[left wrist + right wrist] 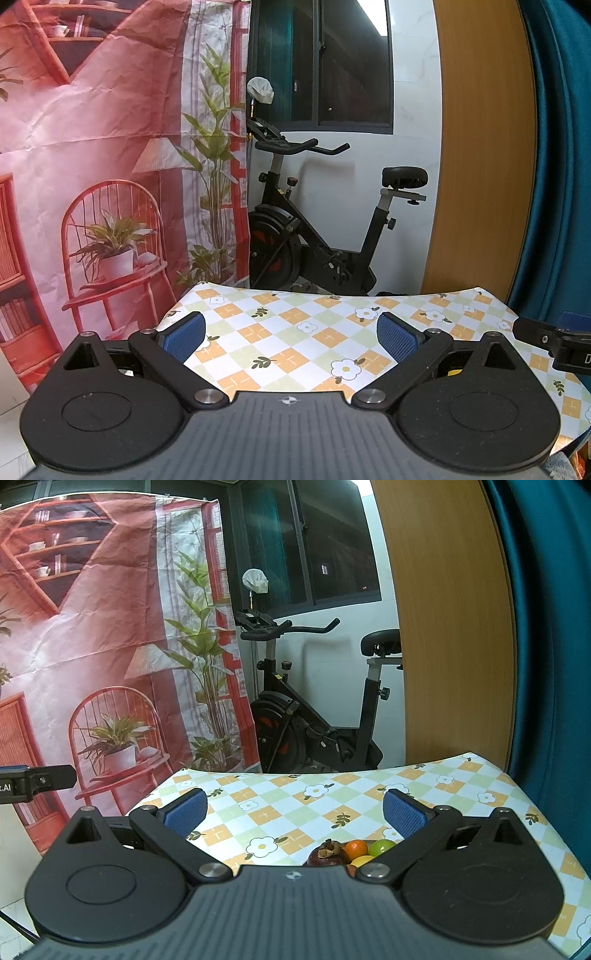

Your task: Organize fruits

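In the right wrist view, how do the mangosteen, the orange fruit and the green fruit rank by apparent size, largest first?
1. Mangosteen, clearly largest, though partly hidden.
2. Orange fruit and green fruit look about equal; each is partly hidden, so I will not rank them.

Glossy, perhaps vinyl tablecloth (295, 332); textured gripper pads (184, 338).
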### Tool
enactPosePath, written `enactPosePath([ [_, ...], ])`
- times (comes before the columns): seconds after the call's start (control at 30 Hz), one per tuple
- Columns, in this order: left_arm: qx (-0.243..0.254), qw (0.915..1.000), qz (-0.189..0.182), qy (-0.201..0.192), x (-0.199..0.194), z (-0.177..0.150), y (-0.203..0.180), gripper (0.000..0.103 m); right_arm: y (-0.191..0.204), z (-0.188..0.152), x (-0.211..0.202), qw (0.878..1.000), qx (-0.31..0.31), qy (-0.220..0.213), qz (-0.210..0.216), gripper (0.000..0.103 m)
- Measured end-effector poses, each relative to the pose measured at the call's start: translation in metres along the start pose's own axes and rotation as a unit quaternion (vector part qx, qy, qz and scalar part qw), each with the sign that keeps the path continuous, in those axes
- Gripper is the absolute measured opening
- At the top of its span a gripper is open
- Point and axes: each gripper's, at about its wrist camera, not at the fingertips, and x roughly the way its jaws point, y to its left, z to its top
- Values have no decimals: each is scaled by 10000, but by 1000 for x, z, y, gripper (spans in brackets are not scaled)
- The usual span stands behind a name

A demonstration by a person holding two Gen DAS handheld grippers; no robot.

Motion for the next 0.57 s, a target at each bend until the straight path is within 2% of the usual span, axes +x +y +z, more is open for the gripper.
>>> enactPosePath([
  [0.57,-74,10000,26,23,-1,-2,2,101,0,0,0,10000,1,-2,1,103],
])
